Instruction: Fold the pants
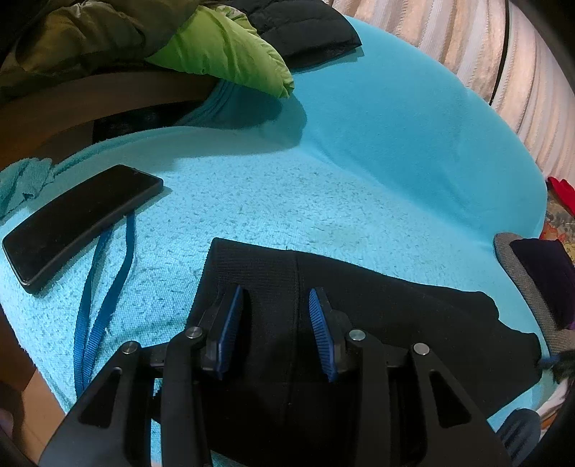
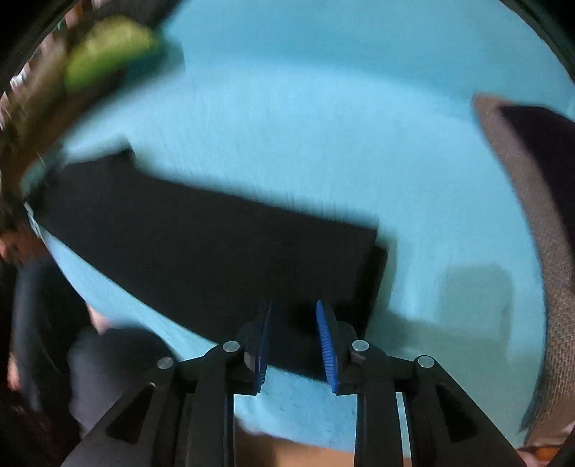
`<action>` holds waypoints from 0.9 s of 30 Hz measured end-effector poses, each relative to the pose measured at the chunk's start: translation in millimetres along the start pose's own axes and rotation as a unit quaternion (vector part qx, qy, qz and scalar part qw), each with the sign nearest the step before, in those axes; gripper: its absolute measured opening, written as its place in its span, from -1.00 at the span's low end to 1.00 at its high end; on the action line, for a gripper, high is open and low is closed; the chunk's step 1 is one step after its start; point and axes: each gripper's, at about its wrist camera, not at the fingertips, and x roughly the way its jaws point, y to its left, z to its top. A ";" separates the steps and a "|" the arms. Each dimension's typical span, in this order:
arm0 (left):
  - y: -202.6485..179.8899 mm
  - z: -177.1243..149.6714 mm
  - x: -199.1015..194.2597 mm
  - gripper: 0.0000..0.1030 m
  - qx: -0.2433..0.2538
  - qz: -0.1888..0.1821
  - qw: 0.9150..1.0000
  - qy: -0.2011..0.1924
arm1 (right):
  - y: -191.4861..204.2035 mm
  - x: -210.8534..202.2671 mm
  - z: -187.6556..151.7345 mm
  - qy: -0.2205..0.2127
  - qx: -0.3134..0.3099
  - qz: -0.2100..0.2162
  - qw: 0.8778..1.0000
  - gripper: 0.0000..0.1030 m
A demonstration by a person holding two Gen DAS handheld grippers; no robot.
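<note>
Black pants (image 1: 377,316) lie folded into a long band on a turquoise towel (image 1: 287,201). My left gripper (image 1: 275,291) hovers over their ribbed waistband end. Its blue pads stand apart on either side of the centre seam and press on nothing. The right wrist view is blurred by motion. There the pants (image 2: 215,244) run from the upper left to the lower middle. My right gripper (image 2: 294,303) points steeply down over their near right corner. It is open, with only flat cloth below the gap.
A black phone (image 1: 79,222) with a blue lanyard (image 1: 104,287) lies on the towel to the left. A green jacket (image 1: 222,50) and a black garment (image 1: 305,28) are piled at the back. A grey-edged dark cushion (image 1: 521,280) (image 2: 532,215) sits to the right.
</note>
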 end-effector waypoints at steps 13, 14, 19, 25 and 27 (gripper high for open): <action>5.6 0.0 -0.8 -0.31 -0.008 -0.016 1.000 0.003 | -22.3 -22.4 34.0 -0.165 0.074 0.040 0.983 -0.33; 7.2 0.5 -0.9 -0.31 -0.011 -0.020 1.000 0.004 | -20.6 -18.5 36.7 -0.173 0.070 0.034 0.982 -0.33; 9.3 1.7 -1.7 -0.31 -0.009 -0.027 1.000 0.012 | -43.9 22.7 32.6 -0.155 0.087 -0.033 0.984 -0.11; 3.0 2.6 -1.5 -0.27 -0.003 -0.010 1.000 0.012 | -73.4 11.7 12.7 -0.152 0.145 -0.021 0.977 0.15; 4.3 3.4 -1.3 -0.27 -0.006 -0.013 1.000 0.014 | -79.8 -1.5 4.7 -0.177 0.173 -0.013 0.969 0.15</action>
